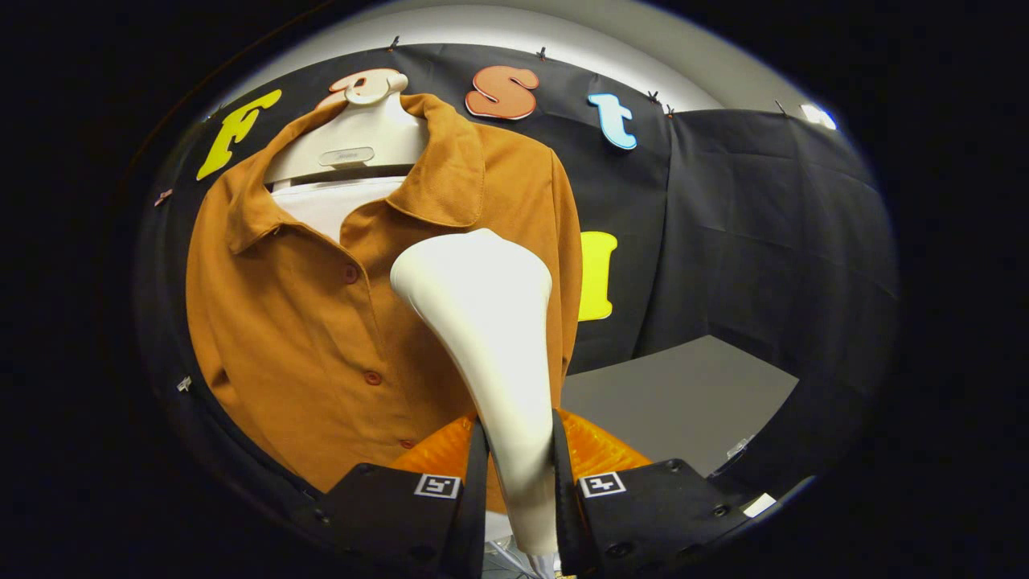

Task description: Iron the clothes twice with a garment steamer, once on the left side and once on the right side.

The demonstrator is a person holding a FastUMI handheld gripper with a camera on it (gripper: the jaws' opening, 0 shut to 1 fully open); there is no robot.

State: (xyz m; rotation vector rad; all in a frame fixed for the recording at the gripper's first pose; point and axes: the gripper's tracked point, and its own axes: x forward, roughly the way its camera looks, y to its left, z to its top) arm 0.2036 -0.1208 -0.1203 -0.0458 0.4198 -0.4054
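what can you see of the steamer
The steamer is a smooth, cream-white plastic head that flares wide at the top and narrows to a handle below. It stands upright, its handle clamped between both fingers of the tool. The head is up in front of the shirt, beside the button row.

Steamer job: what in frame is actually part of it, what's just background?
Job:
- garment steamer, gripper shut on its handle
- brown shirt on the hanger form

Background:
- grey table
- black cloth wall
- white clip beside the shirt
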